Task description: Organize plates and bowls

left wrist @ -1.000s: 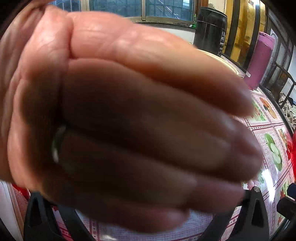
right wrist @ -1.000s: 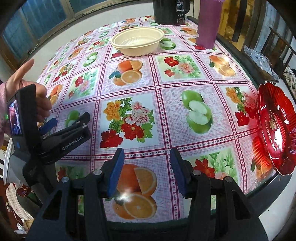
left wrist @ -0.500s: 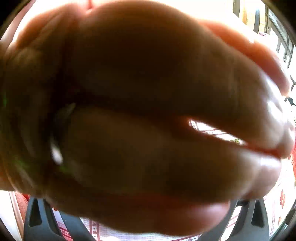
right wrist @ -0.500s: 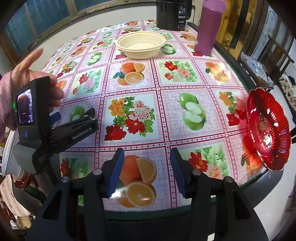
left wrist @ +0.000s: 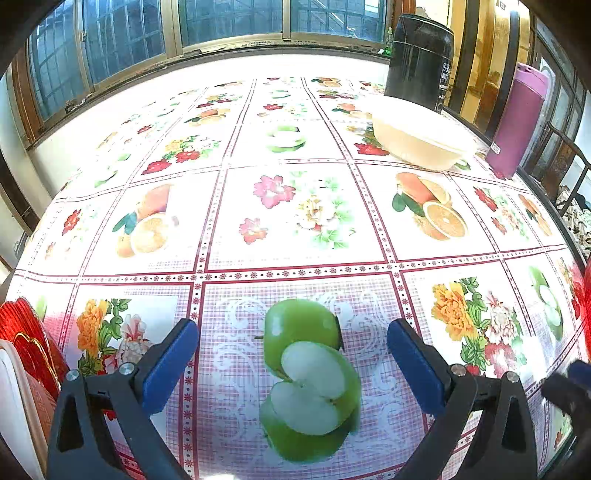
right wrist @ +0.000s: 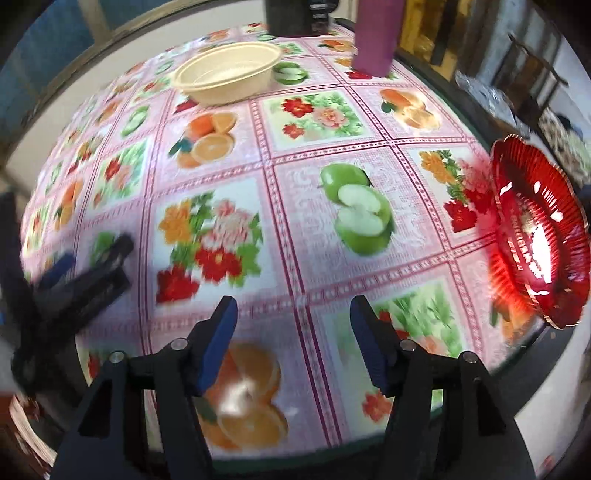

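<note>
Right, the red plate (right wrist: 539,236) stands tilted on edge at the table's (right wrist: 295,229) right rim, face toward my right gripper (right wrist: 293,339), long axis near vertical; it sits well off to the right of those fingers, which are spread, holding nothing. Cream bowl (left wrist: 421,142) sits upright at the far side, well ahead-right of my left gripper (left wrist: 293,363), also spread wide and empty, by the purple flask (left wrist: 517,122).

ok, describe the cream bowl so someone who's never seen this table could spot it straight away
Start at the round table with the fruit-and-flower cloth and look to its far side, toward the windows. There the cream bowl stands upright and empty, just in front of a black appliance and left of a tall purple flask. It is the only pale, plain, low dish; the red ribbed plate sits at the right edge.
</note>
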A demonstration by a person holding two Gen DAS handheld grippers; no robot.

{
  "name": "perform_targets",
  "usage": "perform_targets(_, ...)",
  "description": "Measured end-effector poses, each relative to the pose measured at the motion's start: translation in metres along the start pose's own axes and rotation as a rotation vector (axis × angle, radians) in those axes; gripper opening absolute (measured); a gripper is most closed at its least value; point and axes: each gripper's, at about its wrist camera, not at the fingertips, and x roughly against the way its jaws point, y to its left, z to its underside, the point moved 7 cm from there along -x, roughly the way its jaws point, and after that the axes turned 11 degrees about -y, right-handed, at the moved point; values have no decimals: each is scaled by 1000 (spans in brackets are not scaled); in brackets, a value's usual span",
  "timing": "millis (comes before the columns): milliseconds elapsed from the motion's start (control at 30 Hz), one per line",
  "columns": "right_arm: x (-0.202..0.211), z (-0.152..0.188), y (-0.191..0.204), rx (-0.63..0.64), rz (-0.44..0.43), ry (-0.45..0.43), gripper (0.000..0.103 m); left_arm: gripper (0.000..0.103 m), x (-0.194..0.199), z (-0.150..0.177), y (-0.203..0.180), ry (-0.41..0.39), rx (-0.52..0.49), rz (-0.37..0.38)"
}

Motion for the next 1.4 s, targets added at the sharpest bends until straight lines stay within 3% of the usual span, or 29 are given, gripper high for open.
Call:
perform_targets(200,-28,-10,10,4,11,-13,68,103,0,0,0,0,0,0)
perform_targets(333,-41,-21,20,72,49,-70,86,103,0,0,0,0,0,0)
perform_targets(467,-51,-30,19,60,66,-118,103,103,0,0,0,0,0,0)
perform_targets(667,-54,-34,14,56,59,-208,103,103,0,0,0,1,0,0)
perform_targets(1400,-56,-38,15,52,63,-219,103,103,0,0,0,1,0,-1)
